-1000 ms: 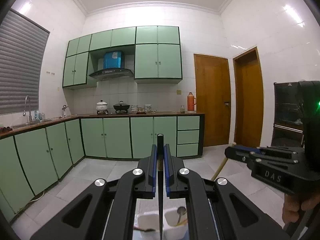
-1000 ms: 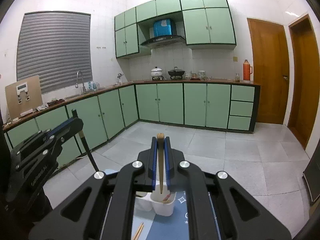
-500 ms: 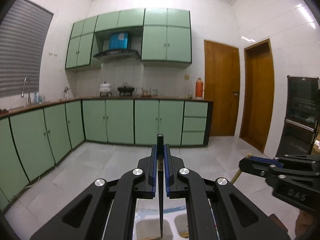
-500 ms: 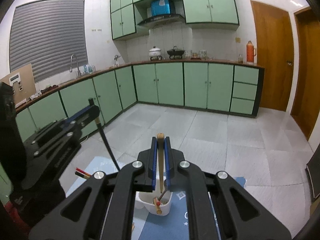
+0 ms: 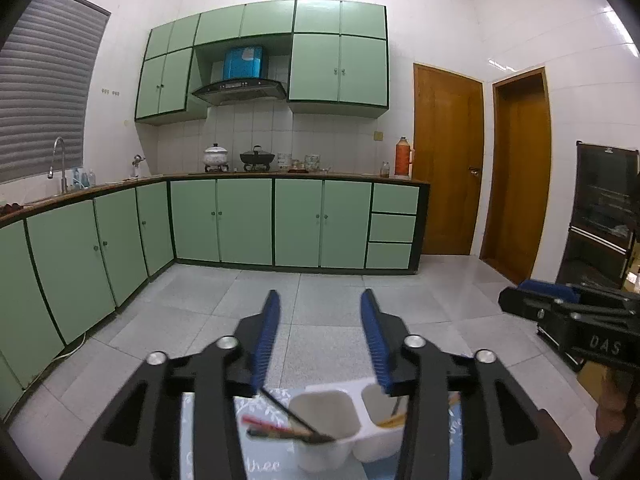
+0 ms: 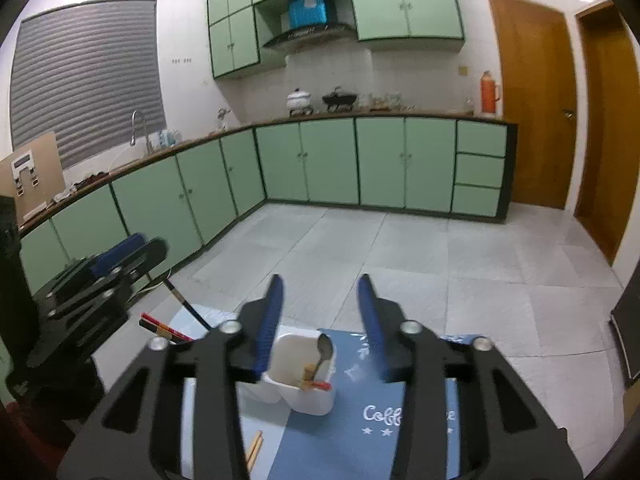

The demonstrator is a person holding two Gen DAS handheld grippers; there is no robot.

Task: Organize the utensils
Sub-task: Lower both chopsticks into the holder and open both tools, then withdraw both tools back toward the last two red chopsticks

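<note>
A white two-compartment utensil holder [image 5: 340, 428] [image 6: 298, 376] stands on a blue placemat [image 6: 376, 432]. Dark and red chopsticks [image 5: 280, 426] [image 6: 168, 330] lean out of its left compartment. A metal spoon [image 6: 324, 350] and wooden utensils stand in the right compartment. My left gripper [image 5: 320, 312] is open and empty, just above the holder. My right gripper [image 6: 320, 292] is open and empty, above the right compartment. Each gripper shows from the side in the other's view: the right in the left wrist view [image 5: 576, 320], the left in the right wrist view [image 6: 96, 276].
A pair of wooden chopsticks [image 6: 254, 446] lies on the mat in front of the holder. Green base cabinets [image 5: 272, 224] run along the far and left walls. A dark cabinet [image 5: 600, 232] stands at the right. Grey tiled floor lies beyond the table.
Both grippers have opened. The dark chopstick that my left gripper held now leans in the left compartment, and the wooden utensil from my right gripper stands in the right compartment.
</note>
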